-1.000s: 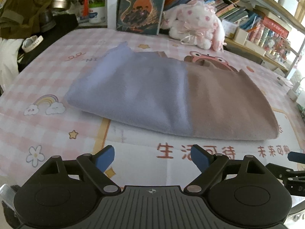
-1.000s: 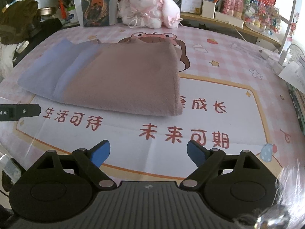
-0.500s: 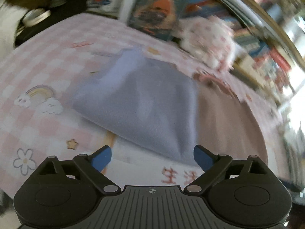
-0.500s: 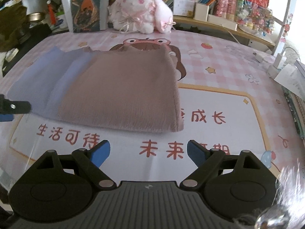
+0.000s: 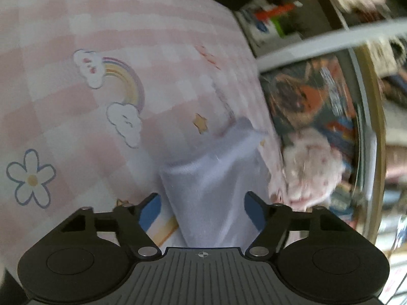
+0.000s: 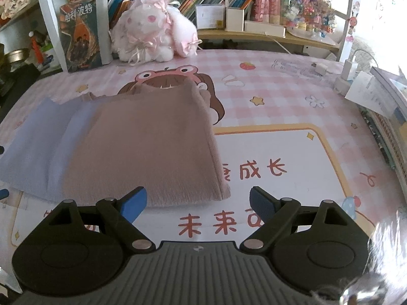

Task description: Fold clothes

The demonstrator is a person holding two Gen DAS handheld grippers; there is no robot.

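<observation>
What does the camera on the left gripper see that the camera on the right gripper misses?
Only the left wrist view shows the rainbow print and flower print on the pink checked cover, and the garment's lavender end lying between the left gripper fingers, which have just been closing without yet pressing it.

Only the right wrist view shows the garment's brown half, the frog cartoon, the red characters and the open right gripper.

Both show the folded garment, the plush rabbit and the book cover.
</observation>
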